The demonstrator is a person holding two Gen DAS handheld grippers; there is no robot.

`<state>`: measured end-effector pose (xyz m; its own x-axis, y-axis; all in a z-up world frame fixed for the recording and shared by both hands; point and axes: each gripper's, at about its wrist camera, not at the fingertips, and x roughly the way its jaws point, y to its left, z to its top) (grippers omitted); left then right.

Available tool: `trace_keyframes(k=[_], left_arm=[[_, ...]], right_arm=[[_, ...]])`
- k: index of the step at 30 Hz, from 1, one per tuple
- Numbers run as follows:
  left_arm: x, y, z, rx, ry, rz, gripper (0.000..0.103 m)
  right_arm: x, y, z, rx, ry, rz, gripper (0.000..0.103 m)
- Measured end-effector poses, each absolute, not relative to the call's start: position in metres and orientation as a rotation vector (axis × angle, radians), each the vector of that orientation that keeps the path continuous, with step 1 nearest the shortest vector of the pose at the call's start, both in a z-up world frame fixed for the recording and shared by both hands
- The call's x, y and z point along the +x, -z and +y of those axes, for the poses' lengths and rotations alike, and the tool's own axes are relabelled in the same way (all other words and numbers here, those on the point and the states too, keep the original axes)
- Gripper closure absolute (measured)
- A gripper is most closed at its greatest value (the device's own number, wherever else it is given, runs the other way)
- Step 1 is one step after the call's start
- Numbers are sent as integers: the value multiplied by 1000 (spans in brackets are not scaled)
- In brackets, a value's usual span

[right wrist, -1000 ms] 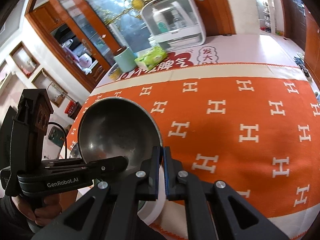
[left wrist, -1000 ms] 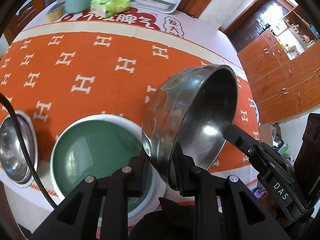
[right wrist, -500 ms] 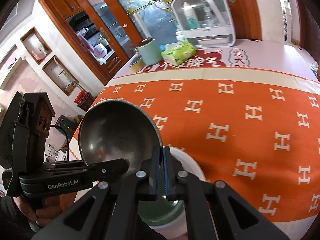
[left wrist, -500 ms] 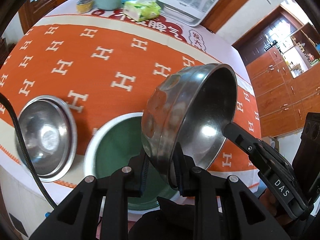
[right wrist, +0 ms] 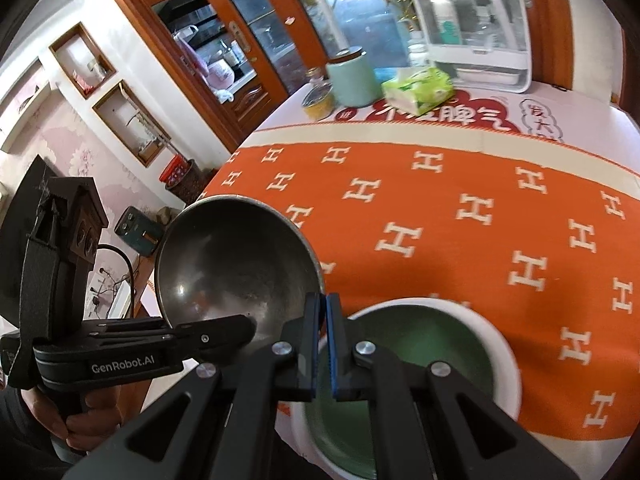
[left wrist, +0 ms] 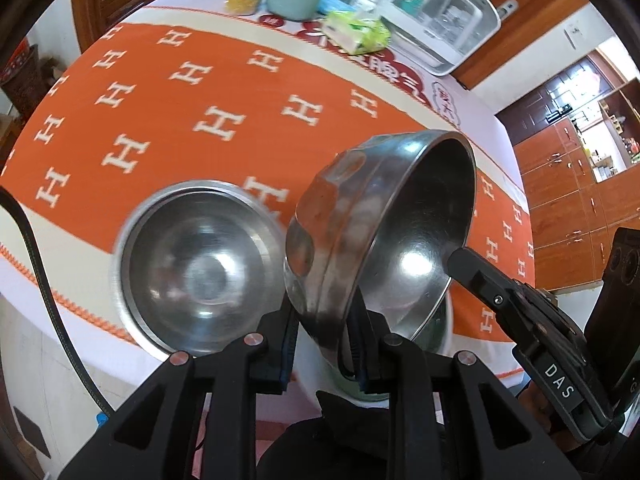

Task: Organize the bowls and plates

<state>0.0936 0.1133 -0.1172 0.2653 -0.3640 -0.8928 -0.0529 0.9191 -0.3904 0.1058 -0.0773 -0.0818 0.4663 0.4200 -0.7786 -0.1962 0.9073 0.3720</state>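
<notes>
1. Looking through the left wrist view: the left gripper (left wrist: 322, 344) is clamped tight on the rim of a steel bowl (left wrist: 384, 236), which is held up off the orange tablecloth (left wrist: 208, 92) and tipped on edge, mouth facing about 4 o'clock, rim running 1 to 7. A second steel bowl (left wrist: 196, 264) sits upright at 9 o'clock of it, and the green plate (left wrist: 440, 328) peeks out behind.
2. Over on the right wrist view: the right gripper (right wrist: 323, 344) is pinched on the same bowl's (right wrist: 236, 268) rim, jaws nearly touching. Bowl sits at 10 o'clock, mouth toward the camera. Green plate (right wrist: 496, 344) lies flat at 4 o'clock.
</notes>
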Motion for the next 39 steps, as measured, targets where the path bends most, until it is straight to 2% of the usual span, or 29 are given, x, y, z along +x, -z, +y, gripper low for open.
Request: trace_keyframes(k=[13,29,39], left_arm=[[105,148,184,-406,218,1385,83],[121,190,211,-356,305,1543,82],[126,189,201,-269,377,1555,71]], right_arm=[[121,103,-11,221,-349,1109,100],[120,132,19,280,-225,1199,100],[110,132,14,330,-134,1185,99]])
